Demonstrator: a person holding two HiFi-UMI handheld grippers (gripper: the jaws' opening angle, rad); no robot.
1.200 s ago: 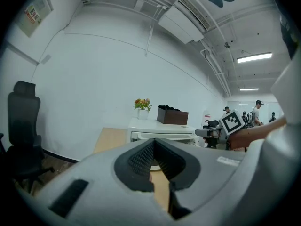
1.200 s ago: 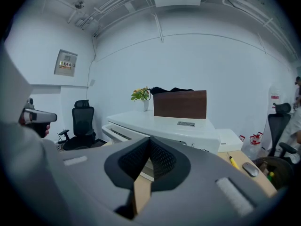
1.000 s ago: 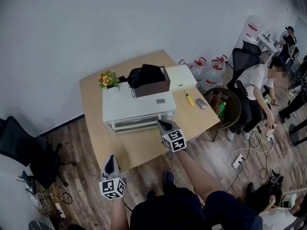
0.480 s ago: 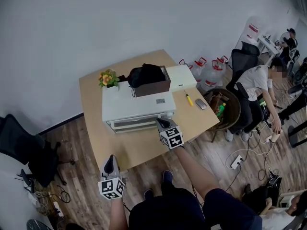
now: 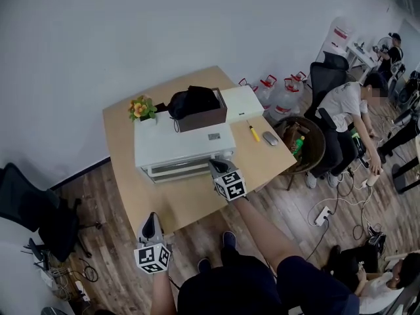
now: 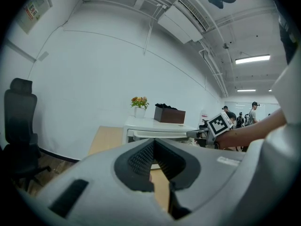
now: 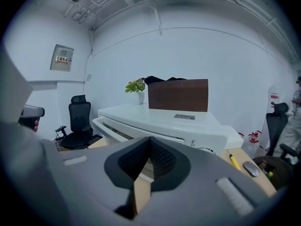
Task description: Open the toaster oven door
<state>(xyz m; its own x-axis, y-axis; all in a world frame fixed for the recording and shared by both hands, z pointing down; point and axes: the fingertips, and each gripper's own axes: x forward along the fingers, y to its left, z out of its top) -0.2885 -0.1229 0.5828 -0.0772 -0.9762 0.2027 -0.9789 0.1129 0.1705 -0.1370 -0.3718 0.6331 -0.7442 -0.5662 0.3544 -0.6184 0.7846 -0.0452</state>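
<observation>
A white-walled office with a wood-plank floor, seen from above; people sit at desks far off to the right. A pale wooden table [image 5: 190, 202] stands against the wall, with a black office chair [image 5: 33, 209] to its left and water jugs [image 5: 289, 97] and a round brown bin [image 5: 303, 143] to its right. The white toaster oven [image 5: 177, 146] sits mid-table, front facing the person. Its door [image 5: 174, 170] looks closed, with a long white handle bar [image 7: 113, 128] along its upper edge. On the oven rest a brown box [image 5: 200, 119] holding something black, and a small pot of orange flowers [image 5: 139, 107]. A flat white box [image 5: 243, 102] lies just beside the oven on the right. A yellow marker [image 5: 253, 132] and a grey mouse [image 5: 270, 138] lie near it. The right gripper [image 5: 218, 167] reaches to the oven's front right corner. Its jaws are pressed together with nothing between them, and whether they touch the oven cannot be told. The left gripper [image 5: 151, 220] hangs by the table's near edge, well apart from the oven, jaws likewise closed and empty. Each gripper carries a cube of black-and-white square markers. A grey label [image 5: 214, 136] on the oven top, a logo [image 7: 193, 142] on its front and a wall sign [image 7: 61, 59] are all too small to read.
</observation>
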